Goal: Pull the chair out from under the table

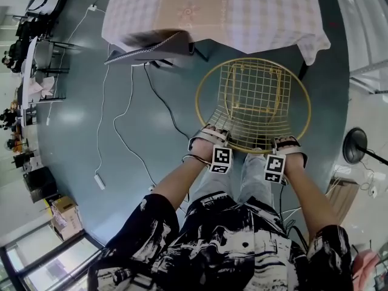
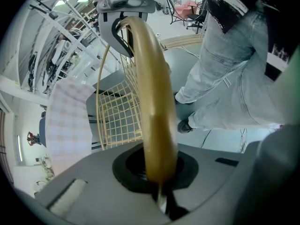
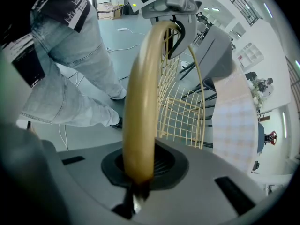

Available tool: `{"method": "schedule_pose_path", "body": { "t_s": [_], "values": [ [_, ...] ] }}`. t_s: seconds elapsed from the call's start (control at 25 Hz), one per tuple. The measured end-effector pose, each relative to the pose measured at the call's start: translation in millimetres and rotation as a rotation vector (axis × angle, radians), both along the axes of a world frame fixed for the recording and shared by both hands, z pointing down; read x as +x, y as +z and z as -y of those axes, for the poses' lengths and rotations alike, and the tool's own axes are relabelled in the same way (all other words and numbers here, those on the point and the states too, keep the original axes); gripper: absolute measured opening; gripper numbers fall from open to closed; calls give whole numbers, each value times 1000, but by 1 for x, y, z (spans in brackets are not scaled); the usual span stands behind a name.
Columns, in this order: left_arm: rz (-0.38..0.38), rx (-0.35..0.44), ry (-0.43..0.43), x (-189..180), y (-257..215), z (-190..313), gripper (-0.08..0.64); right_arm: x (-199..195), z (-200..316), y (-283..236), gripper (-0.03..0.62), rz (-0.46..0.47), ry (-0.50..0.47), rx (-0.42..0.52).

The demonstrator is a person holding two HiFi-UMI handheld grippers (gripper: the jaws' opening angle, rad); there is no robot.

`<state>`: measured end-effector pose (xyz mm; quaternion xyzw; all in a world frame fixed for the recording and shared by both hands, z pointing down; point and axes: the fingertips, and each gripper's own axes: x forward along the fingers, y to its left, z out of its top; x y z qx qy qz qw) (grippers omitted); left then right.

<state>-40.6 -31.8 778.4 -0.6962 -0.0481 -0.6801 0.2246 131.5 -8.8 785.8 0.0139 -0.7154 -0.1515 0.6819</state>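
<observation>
A gold wire chair (image 1: pixel 254 96) with a round rim stands on the grey floor, just in front of the table (image 1: pixel 242 11) with the checked cloth. Its near rim is by my legs. My left gripper (image 1: pixel 209 139) is shut on the left part of that rim, my right gripper (image 1: pixel 286 144) on the right part. In the left gripper view the thick gold rim (image 2: pixel 154 102) runs up from my shut left gripper (image 2: pixel 159 196) to the other gripper's head (image 2: pixel 124 3). The right gripper view mirrors this: the rim (image 3: pixel 140 107) is clamped in my right gripper (image 3: pixel 136 191).
A dark chair (image 1: pixel 151 47) is tucked under the table's left side. White and black cables and a power strip (image 1: pixel 99 180) lie on the floor to the left. A black round stand base (image 1: pixel 354 145) sits at the right. Boxes (image 1: pixel 63 214) stand at the lower left.
</observation>
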Motion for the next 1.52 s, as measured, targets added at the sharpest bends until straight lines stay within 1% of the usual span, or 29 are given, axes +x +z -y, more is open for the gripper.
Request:
{"method": "schedule_pose_path", "body": {
  "t_s": [0.28, 0.52, 0.72, 0.84, 1.08, 1.4, 1.52],
  "values": [
    [-3, 5, 0, -3, -1, -5, 3, -3, -6, -1, 12, -5, 3, -12],
    [6, -27, 27, -14, 0, -16, 4, -14, -21, 0, 12, -17, 26, -40],
    [12, -19, 38, -16, 2, -49, 5, -16, -57, 3, 12, -28, 9, -26],
    [7, -27, 34, -19, -1, -71, 3, -18, -76, -2, 12, -31, -3, -24],
    [7, -34, 17, -28, 2, -116, 5, -28, -118, 1, 12, -27, 6, -18],
    [12, -44, 21, -27, 2, -124, 5, -26, -123, 1, 14, -25, 1, -5],
    [-10, -67, 13, -25, 1, -128, 7, -27, -127, 2, 18, -1, 4, -11]
  ]
}}
